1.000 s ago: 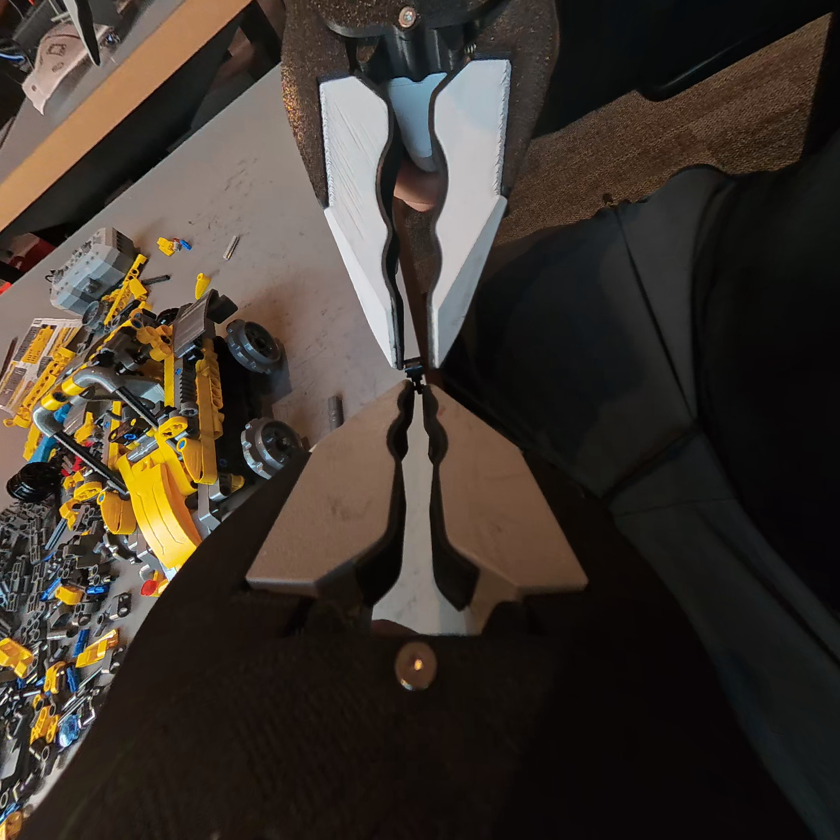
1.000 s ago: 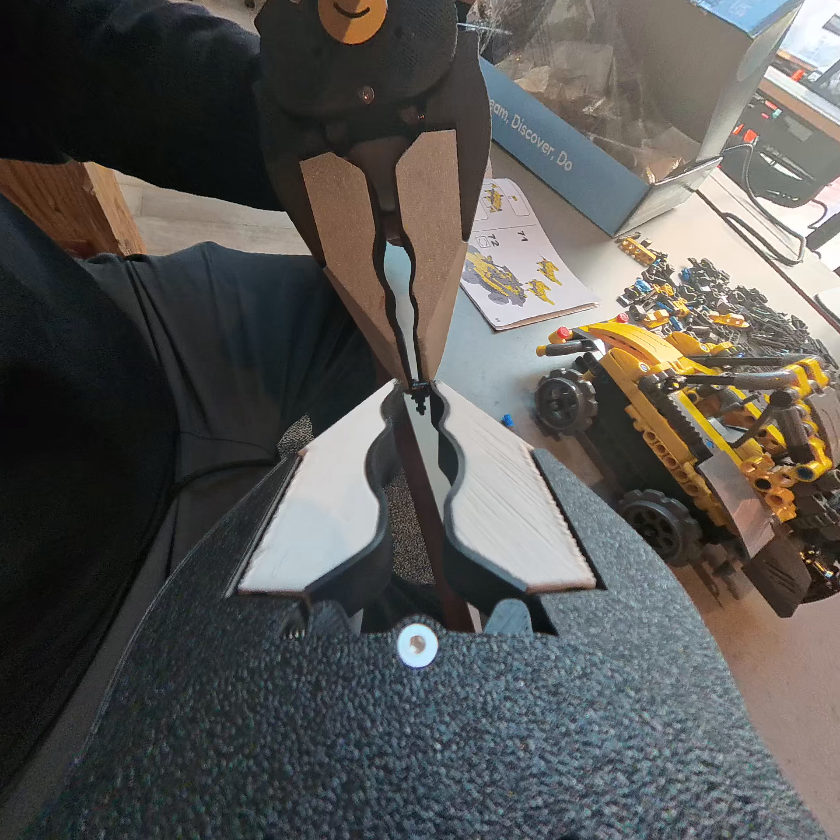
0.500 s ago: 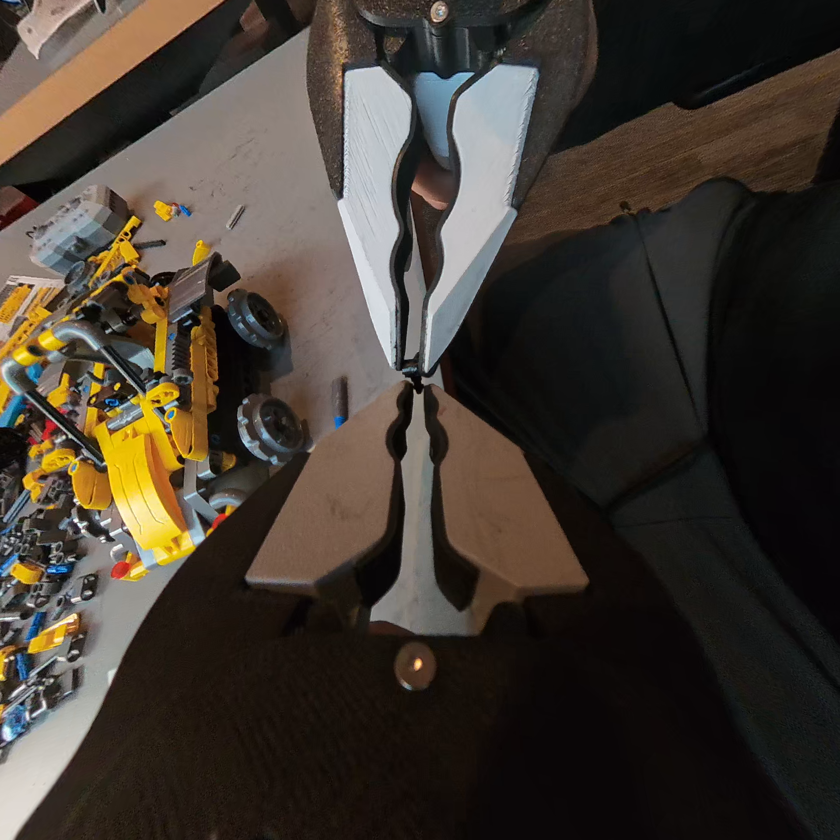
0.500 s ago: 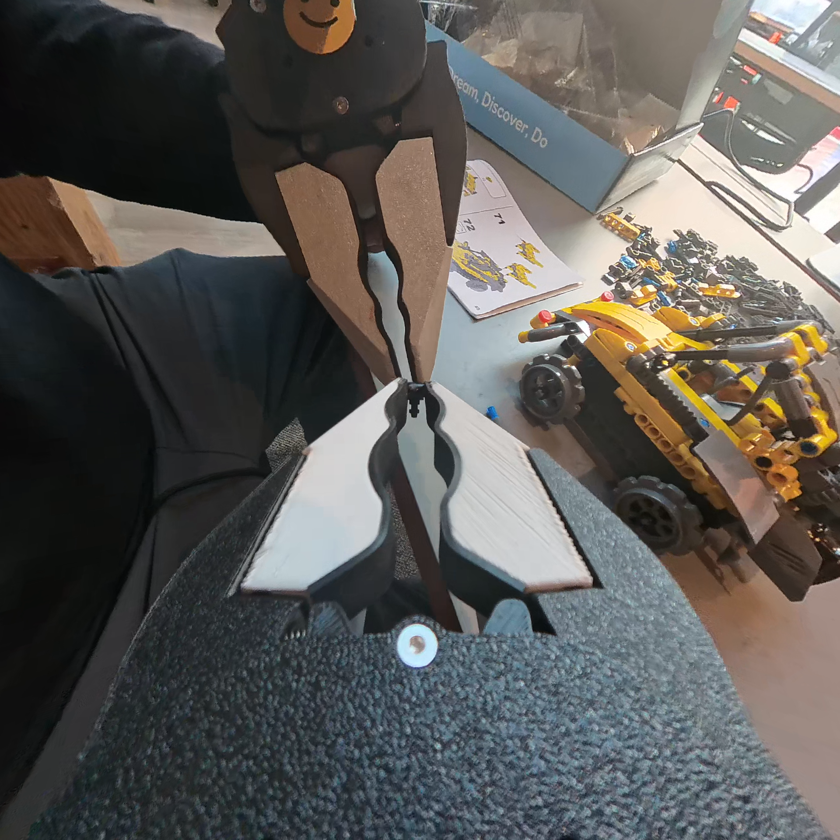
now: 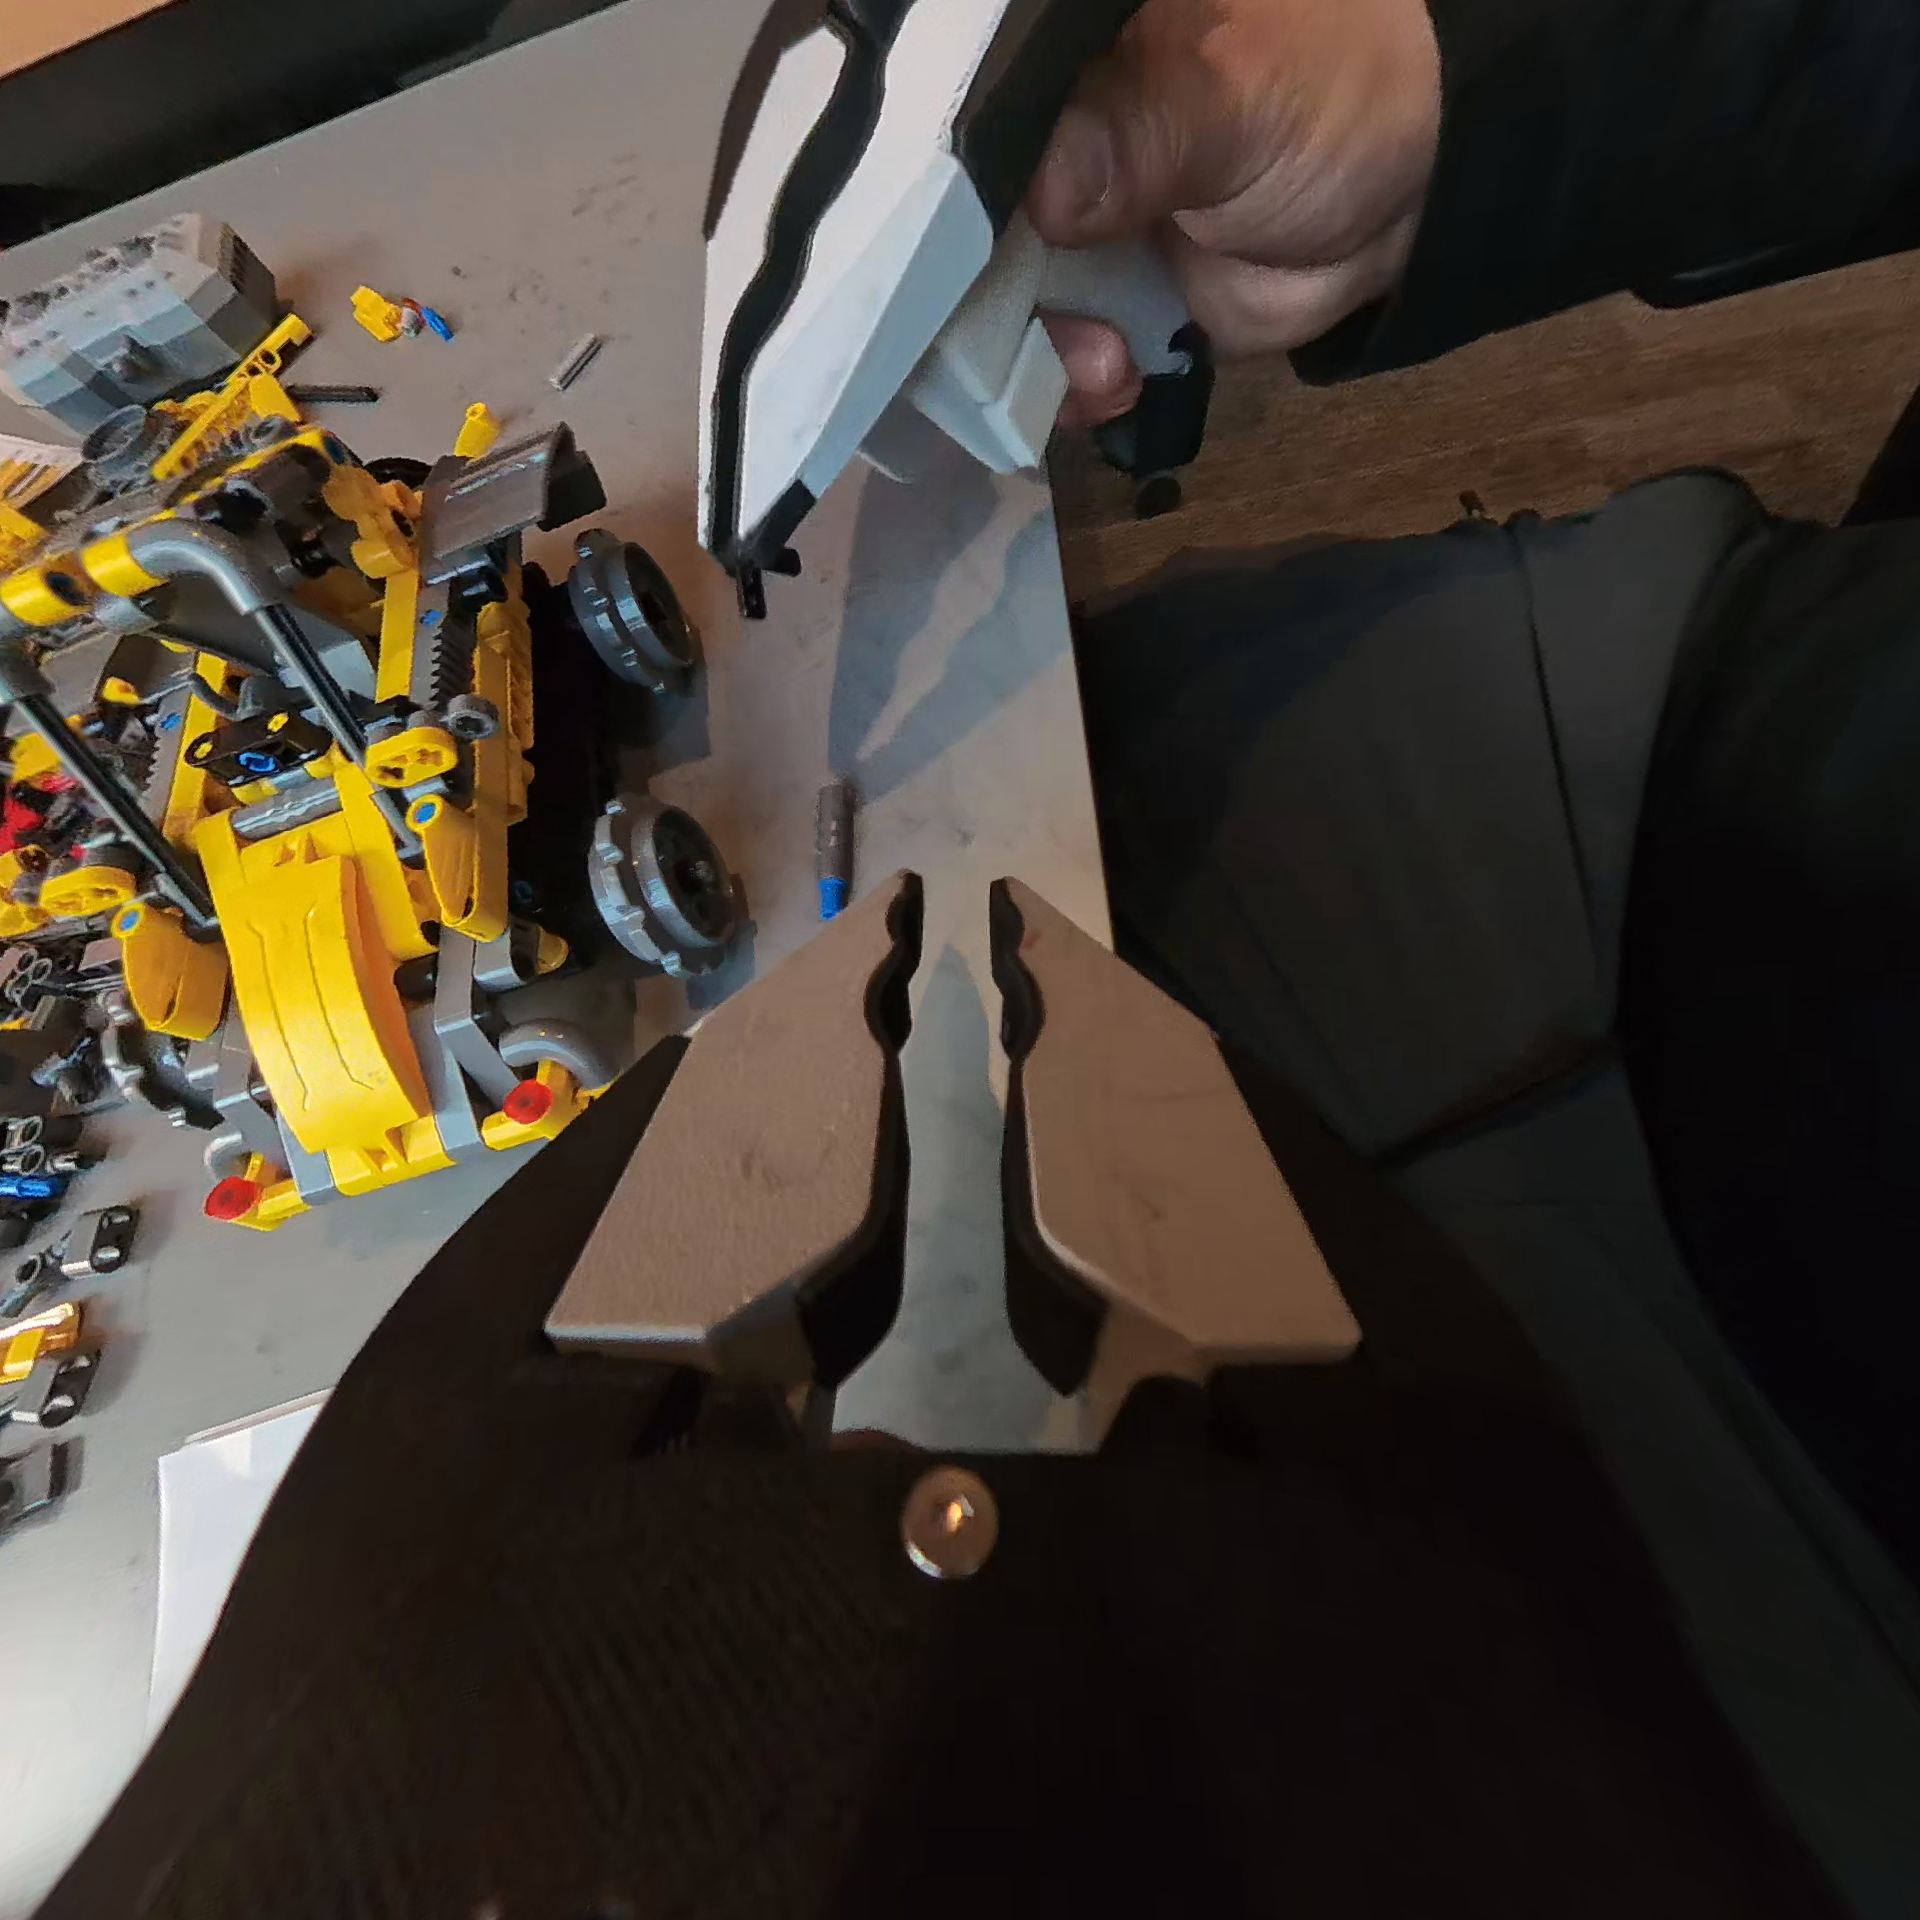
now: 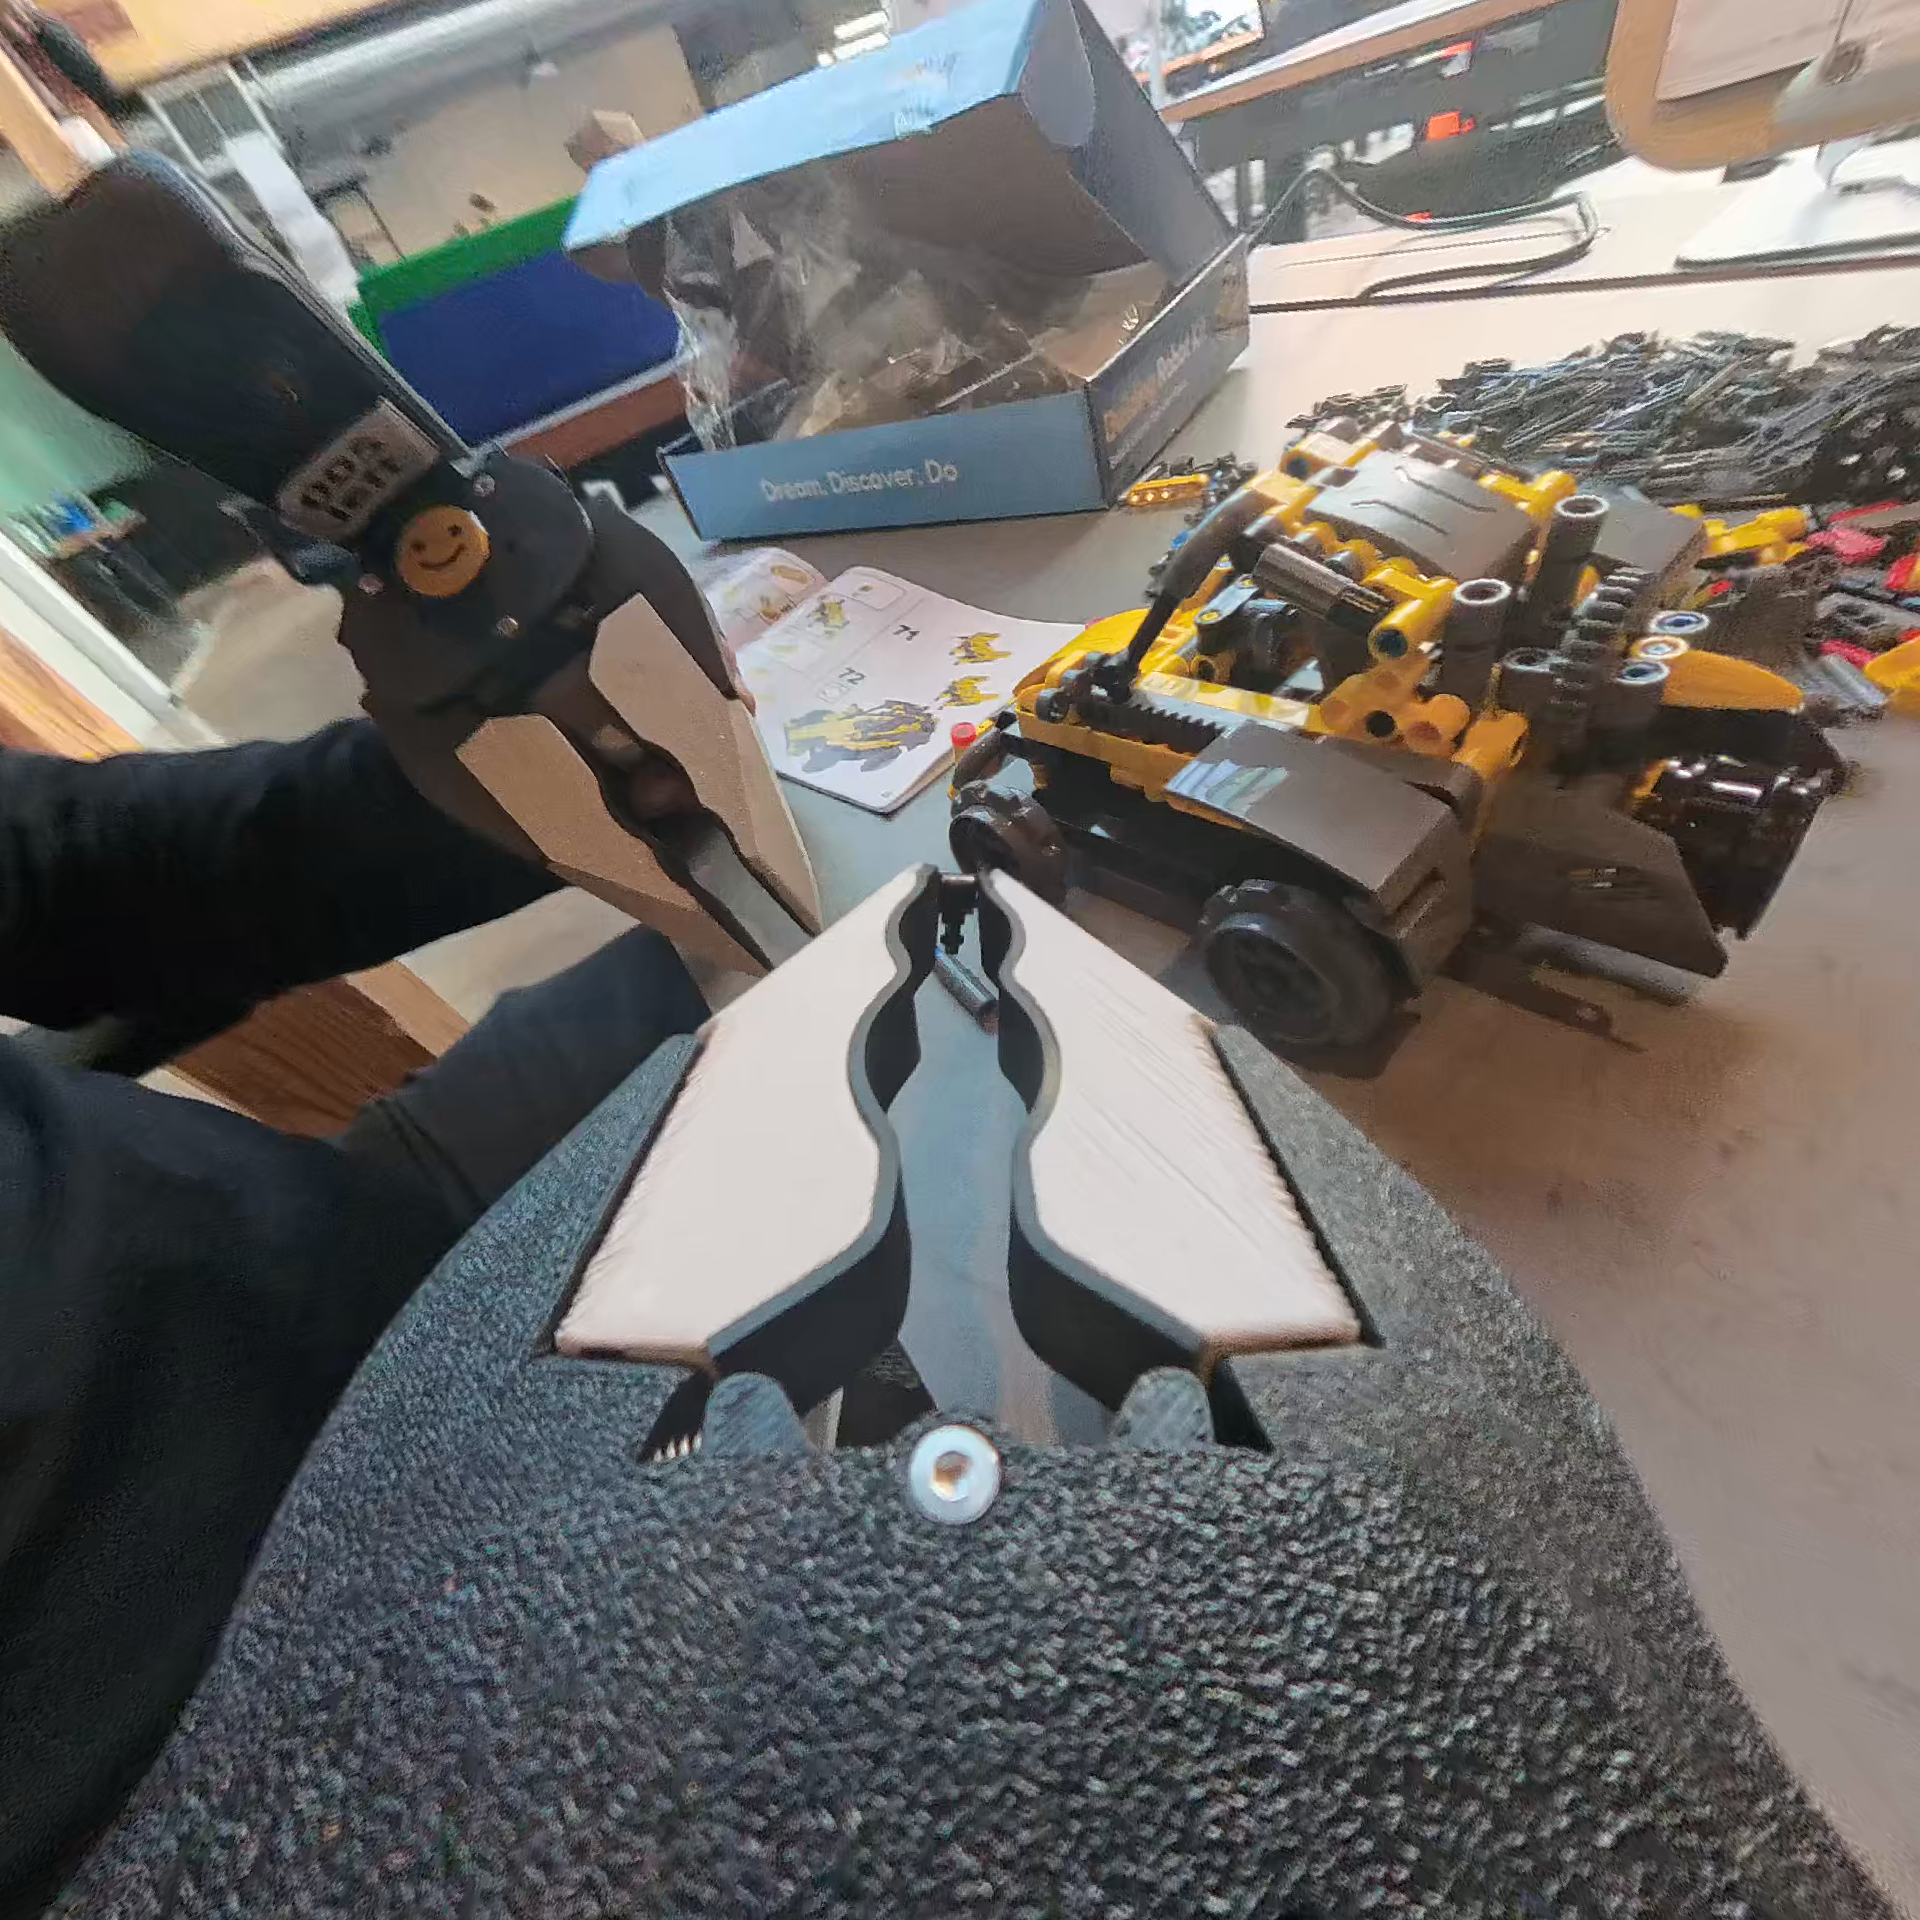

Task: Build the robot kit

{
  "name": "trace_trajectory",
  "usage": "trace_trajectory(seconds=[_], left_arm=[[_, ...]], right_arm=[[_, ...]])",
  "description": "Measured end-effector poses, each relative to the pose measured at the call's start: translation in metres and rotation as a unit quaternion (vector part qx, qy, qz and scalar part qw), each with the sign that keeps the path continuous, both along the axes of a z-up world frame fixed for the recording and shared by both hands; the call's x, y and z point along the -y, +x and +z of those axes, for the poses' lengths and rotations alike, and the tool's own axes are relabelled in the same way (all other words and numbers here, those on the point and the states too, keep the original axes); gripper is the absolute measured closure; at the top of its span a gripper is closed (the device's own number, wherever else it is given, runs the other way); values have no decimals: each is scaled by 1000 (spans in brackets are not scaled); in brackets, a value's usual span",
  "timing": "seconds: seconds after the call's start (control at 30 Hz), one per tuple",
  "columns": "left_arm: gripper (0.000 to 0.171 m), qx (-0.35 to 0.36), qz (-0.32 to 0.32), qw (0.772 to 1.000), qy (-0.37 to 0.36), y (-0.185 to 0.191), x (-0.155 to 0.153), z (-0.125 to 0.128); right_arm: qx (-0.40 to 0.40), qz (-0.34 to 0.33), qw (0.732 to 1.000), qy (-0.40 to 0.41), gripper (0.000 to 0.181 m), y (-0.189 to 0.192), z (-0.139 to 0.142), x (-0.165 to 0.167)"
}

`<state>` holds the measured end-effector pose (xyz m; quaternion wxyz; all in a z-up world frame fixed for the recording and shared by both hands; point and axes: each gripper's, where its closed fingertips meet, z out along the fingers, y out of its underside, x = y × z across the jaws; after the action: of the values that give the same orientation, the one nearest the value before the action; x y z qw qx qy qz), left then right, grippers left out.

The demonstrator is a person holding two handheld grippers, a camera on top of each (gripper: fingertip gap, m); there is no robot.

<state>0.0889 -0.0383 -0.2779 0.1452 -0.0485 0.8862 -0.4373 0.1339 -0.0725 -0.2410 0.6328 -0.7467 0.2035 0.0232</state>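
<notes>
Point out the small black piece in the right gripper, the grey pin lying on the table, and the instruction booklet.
small black piece [image 6: 956, 916], right wrist view, its middle, between the fingertips.
grey pin [image 5: 835, 831], left wrist view, on its grey shaft.
instruction booklet [image 6: 883, 665], right wrist view, on the open page.

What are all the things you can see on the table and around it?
brick-built vehicle: one, yellow, black and grey, on the table
loose brick pieces: a big pile, mostly black, behind the vehicle
grey brick block: one, far end of the table in the left wrist view
grey pin with a blue end: one, lying beside the vehicle's wheels
instruction booklet: one, white, open, in front of the box
cardboard box: one, blue, open, behind the booklet
table: one, pale grey
small black pin: one, pinched in the right gripper's tips
left gripper: open, empty
right gripper: shut on the pin
hand: one, holding the right gripper
</notes>
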Motion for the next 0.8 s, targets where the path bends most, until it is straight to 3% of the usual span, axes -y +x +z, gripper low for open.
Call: trace_trajectory(seconds=[0.13, 0.8], left_arm=[[171, -2, 23, 1000, -9, 8, -2, 2], [171, 23, 48, 998, 19, 17, -2, -4]], right_arm=[[-38, -7, 999, 5, 177, 6, -2, 4], [-55, 17, 998, -19, 177, -3, -23, 0]])
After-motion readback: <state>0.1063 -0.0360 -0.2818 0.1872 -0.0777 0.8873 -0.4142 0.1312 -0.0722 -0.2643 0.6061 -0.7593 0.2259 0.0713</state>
